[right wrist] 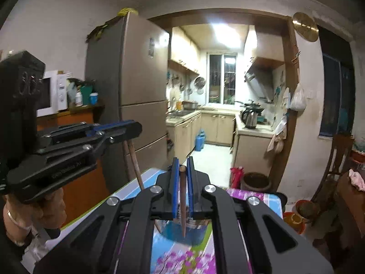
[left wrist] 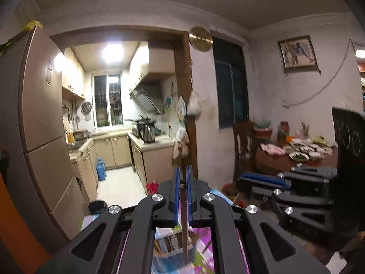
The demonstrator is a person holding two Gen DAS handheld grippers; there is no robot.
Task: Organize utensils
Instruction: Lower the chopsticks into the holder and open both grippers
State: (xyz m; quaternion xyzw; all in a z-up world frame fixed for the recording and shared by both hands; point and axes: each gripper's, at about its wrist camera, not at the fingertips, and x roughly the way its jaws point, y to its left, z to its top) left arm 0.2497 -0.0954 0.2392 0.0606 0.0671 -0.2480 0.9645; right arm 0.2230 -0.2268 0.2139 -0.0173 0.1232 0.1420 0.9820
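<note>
My left gripper [left wrist: 182, 178] is shut on a dark brown chopstick [left wrist: 183, 228] that hangs down between the blue pads toward the flowered tablecloth [left wrist: 203, 239]. My right gripper [right wrist: 182, 171] is shut on a second brown chopstick [right wrist: 182, 201], its thick end up and its tip pointing down over the tablecloth [right wrist: 178, 255]. Both are held high, level with each other. The right gripper shows in the left wrist view [left wrist: 262, 180]; the left gripper shows in the right wrist view [right wrist: 114, 125] with its chopstick [right wrist: 134, 162] slanting down.
A tall brown fridge [right wrist: 141, 86] stands left of the kitchen doorway. A microwave [right wrist: 51, 93] sits on an orange cabinet at the left. A dining table with several dishes [left wrist: 301, 153] and a wooden chair [left wrist: 244, 146] stand to the right. A dark bin [right wrist: 256, 180] sits by the doorway.
</note>
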